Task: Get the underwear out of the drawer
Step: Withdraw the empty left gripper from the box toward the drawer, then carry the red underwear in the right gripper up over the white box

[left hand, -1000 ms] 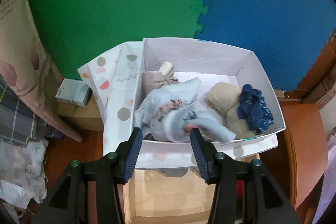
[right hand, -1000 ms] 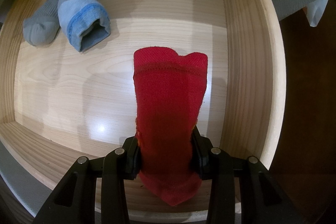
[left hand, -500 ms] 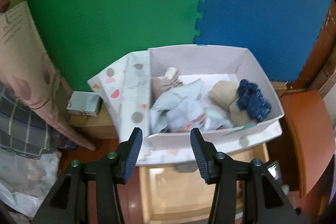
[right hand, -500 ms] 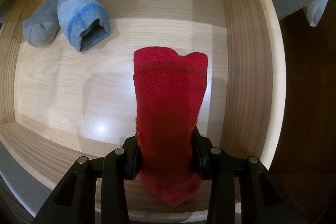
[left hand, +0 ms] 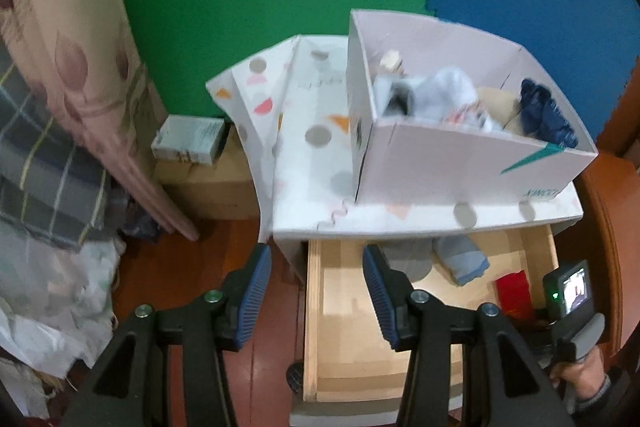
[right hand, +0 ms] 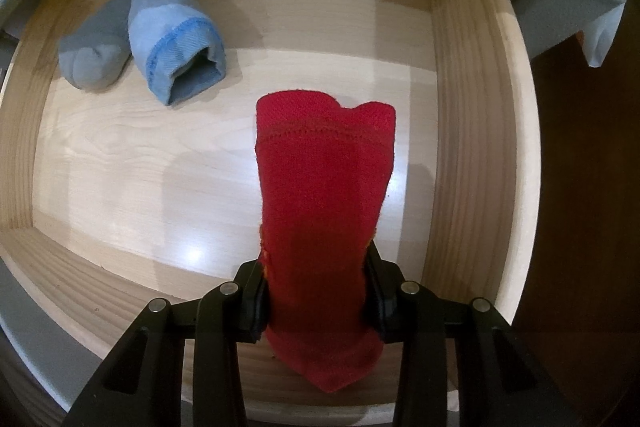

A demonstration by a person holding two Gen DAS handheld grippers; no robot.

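Right now the right gripper (right hand: 318, 291) is clenched on a red garment (right hand: 324, 211), hanging over the drawer (right hand: 468, 131) near its right wall. Its pinch sits low on the fabric, so the piece could slide free or snag that wall when lifted. Two blue-grey bundles (right hand: 152, 39) lie in the drawer's far left corner. The left gripper (left hand: 316, 297) is released and empty, blurred, apparently above the drawer's left edge.

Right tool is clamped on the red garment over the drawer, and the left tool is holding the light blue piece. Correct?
Not quite. The left tool is open and empty, per the left wrist view; the light blue piece lies on the drawer floor. The right tool is indeed clamped on the red garment.
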